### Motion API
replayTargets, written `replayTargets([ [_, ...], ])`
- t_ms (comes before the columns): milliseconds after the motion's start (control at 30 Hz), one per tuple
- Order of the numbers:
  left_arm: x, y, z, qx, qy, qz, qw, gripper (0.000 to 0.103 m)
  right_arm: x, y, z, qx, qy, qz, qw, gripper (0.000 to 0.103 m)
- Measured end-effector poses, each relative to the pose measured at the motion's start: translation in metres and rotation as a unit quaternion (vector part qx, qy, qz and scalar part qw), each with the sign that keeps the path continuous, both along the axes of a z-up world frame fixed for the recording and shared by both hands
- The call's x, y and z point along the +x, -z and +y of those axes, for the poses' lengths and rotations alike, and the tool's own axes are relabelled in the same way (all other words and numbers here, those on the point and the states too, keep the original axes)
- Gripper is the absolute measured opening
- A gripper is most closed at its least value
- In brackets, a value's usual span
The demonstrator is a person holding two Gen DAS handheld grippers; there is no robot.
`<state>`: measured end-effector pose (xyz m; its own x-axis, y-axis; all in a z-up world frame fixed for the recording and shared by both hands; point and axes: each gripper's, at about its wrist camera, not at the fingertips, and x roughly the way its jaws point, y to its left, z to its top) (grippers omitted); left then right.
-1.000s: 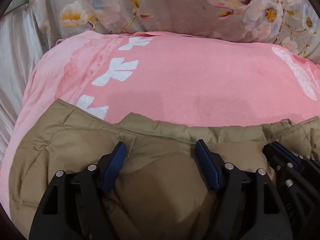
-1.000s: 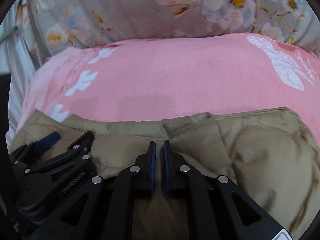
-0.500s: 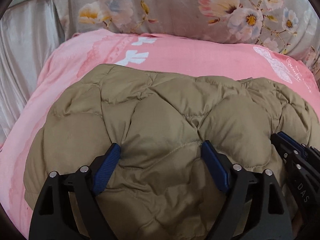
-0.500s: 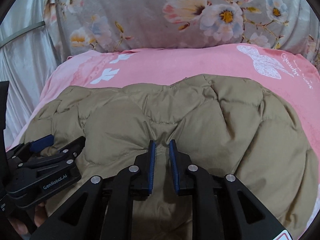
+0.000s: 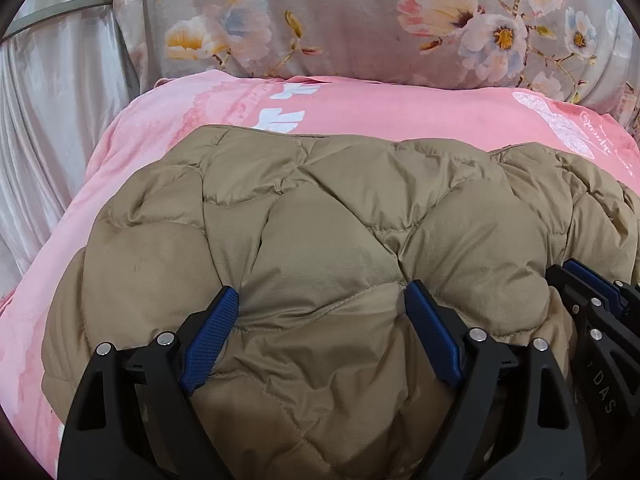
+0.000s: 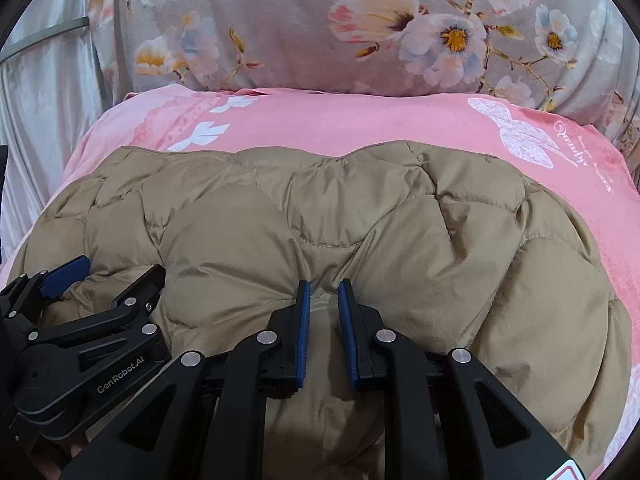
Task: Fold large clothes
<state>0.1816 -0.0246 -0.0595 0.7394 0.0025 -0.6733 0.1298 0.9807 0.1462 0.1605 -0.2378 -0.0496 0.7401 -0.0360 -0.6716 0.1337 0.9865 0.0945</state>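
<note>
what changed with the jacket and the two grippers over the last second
The tan quilted jacket has been folded over away from the cameras and now covers more of the pink blanket. The left gripper has just been opening and stands wide over the fold; the right gripper opened a little, with fabric bulging between its pads. The floral pillow and blanket stayed put.

A puffy tan quilted jacket (image 5: pixel 320 240) lies folded over in a thick rounded heap on the near part of a pink blanket (image 5: pixel 400 108), its far edge short of the floral pillow (image 5: pixel 360 20).
</note>
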Motion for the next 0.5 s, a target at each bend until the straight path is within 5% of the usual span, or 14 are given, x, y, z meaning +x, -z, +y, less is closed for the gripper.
replayTargets([
  [367,0.0,0.0002,-0.0001,0.003,0.0,-0.001,1.0,0.083,0.0,0.0003,-0.0016,0.005,0.0,0.003,1.0,0.017],
  [500,-0.0028,-0.0039,0.0085,-0.025,0.001,-0.001,0.9997,0.084,0.0005,0.0002,-0.0027,0.006,0.0,0.005,1.0,0.017],
])
